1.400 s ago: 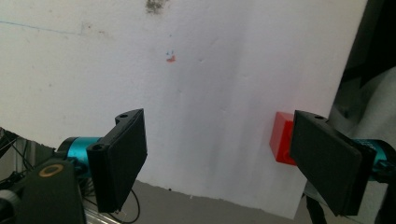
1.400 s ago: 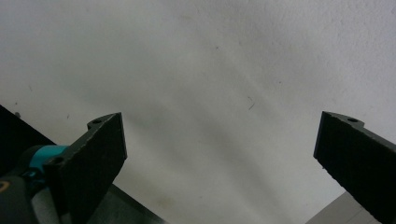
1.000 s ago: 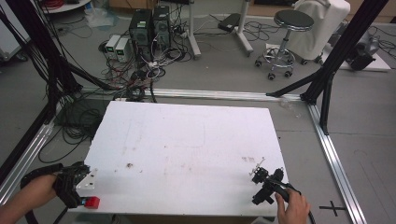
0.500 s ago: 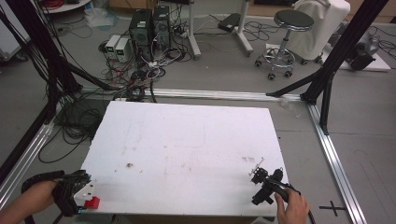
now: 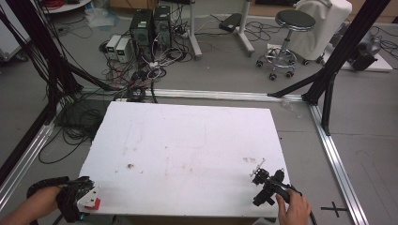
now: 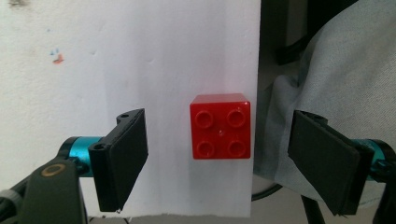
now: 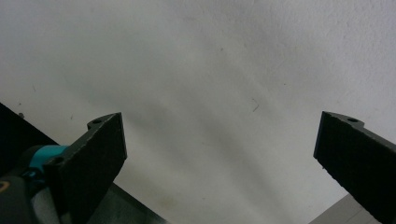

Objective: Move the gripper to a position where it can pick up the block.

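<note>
A red four-stud brick [image 6: 220, 133] lies studs-up on the white table [image 6: 140, 70], close to its edge. My left gripper [image 6: 219, 122] is open, one jaw on each side of the brick and neither touching it. From above, that gripper [image 5: 75, 199] sits at the table's near left corner with the red brick [image 5: 93, 204] beside it. My right gripper [image 5: 265, 184] rests near the front right corner of the table [image 5: 187, 140]. In its own view the right gripper [image 7: 222, 123] stands wide open over bare white surface with nothing between the jaws.
Grey cloth [image 6: 327, 70] on the person's leg hangs just past the table edge by the brick. Aluminium rails [image 5: 338, 159] frame the floor around the table. Computers and tangled cables [image 5: 145, 42] and a stool [image 5: 293, 28] stand beyond the far edge.
My left gripper has drawn back toward the near edge, ending beside the red brick, which stayed put. The right gripper has not moved.
</note>
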`<state>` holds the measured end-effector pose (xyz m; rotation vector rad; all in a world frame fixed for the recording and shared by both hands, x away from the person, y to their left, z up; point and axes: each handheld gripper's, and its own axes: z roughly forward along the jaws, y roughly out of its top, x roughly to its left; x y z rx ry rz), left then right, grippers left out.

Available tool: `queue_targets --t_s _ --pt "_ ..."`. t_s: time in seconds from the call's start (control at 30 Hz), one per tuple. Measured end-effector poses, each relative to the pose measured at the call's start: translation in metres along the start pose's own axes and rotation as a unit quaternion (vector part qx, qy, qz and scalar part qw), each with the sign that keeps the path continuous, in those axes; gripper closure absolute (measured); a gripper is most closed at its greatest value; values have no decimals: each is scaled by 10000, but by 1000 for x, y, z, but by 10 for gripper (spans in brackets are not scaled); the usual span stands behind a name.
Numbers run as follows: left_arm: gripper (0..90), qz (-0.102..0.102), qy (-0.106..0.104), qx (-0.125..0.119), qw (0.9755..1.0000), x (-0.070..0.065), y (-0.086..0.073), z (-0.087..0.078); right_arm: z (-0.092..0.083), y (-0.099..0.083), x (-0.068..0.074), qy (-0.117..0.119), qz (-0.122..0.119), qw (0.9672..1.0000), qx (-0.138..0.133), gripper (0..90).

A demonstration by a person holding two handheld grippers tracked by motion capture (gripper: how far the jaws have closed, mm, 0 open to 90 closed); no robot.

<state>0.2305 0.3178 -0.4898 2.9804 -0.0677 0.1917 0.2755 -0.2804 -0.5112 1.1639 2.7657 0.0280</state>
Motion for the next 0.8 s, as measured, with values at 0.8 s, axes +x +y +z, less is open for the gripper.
queue_targets --t_s 0.8 --pt "204 34 -118 103 9999 -3 -4 26 0 0 0 1 -9 10000 7 15"
